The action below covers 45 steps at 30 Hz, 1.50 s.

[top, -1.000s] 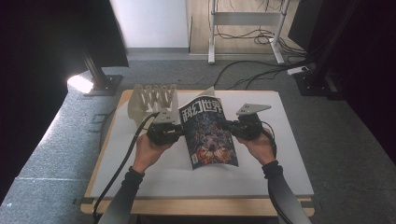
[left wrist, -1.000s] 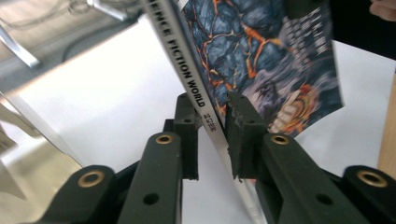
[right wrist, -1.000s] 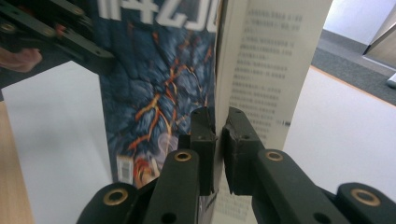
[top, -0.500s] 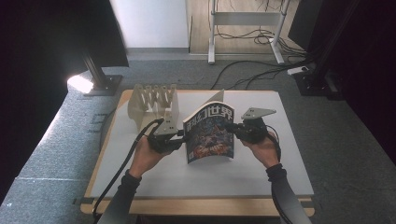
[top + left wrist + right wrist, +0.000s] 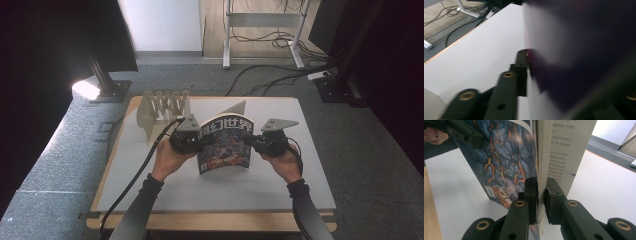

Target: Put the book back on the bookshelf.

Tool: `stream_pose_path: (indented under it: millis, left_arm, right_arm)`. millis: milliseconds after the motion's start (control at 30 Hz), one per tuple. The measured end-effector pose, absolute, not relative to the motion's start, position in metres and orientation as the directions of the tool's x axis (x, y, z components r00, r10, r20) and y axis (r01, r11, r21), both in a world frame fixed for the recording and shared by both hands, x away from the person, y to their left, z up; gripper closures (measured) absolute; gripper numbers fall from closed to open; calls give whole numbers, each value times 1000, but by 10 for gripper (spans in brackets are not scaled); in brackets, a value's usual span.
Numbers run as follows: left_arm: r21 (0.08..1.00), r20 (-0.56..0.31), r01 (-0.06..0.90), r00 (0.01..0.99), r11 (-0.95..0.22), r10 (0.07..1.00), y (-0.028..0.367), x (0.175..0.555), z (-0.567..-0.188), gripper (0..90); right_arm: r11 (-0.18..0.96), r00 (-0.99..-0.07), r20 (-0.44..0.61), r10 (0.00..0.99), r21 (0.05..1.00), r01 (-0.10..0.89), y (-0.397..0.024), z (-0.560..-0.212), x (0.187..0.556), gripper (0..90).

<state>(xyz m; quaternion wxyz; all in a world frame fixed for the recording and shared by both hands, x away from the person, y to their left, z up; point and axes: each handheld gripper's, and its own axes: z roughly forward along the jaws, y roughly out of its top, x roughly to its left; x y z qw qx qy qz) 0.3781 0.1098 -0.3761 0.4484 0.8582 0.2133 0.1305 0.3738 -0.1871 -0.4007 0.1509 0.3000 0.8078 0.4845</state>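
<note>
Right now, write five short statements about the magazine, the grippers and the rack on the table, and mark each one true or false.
1. The magazine is held up between the left gripper and the right gripper. True.
2. The magazine lies flat and closed on the table. False: it stands raised, its cover bowed toward the person.
3. The right gripper's jaws clamp a stack of pages. True, as the right gripper view shows.
4. The slotted rack stands at the table's right near corner. False: it stands at the far left.
5. The cover is plain white. False: it carries dark, colourful artwork and large white characters.
</note>
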Motion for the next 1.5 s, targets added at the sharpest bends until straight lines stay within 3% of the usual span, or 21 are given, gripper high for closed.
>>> stream_pose_path:
  millis: [67, 200, 533, 933, 1267, 1400, 1500]
  left_arm:
    - [826, 32, 249, 875, -506, 483, 111, 379, -376, 794]
    - [824, 61, 234, 869, -516, 491, 112, 377, -375, 821]
    - [829, 26, 259, 867, -495, 497, 121, 379, -371, 825]
    - [814, 15, 301, 844, -497, 536, 146, 373, -356, 825]
    - [817, 12, 347, 788, -461, 615, 179, 369, -347, 826]
    - [824, -6, 369, 764, -429, 646, 193, 367, -344, 826]
    - [827, -8, 377, 749, -416, 663, 202, 366, -340, 825]
  right_arm:
    - [348, -775, 50, 630, 874, 339, -189, -401, 374, 778]
    - [338, -756, 46, 652, 876, 345, -191, -402, 373, 711]
    - [341, -697, 16, 717, 864, 371, -203, -414, 367, 477]
    - [350, -642, 17, 766, 828, 439, -209, -459, 364, 236]
    - [336, -591, 29, 806, 800, 497, -212, -492, 360, 114]
    - [333, -577, 36, 816, 787, 520, -213, -504, 358, 0]
    - [337, -571, 37, 820, 775, 535, -213, -513, 358, 0]
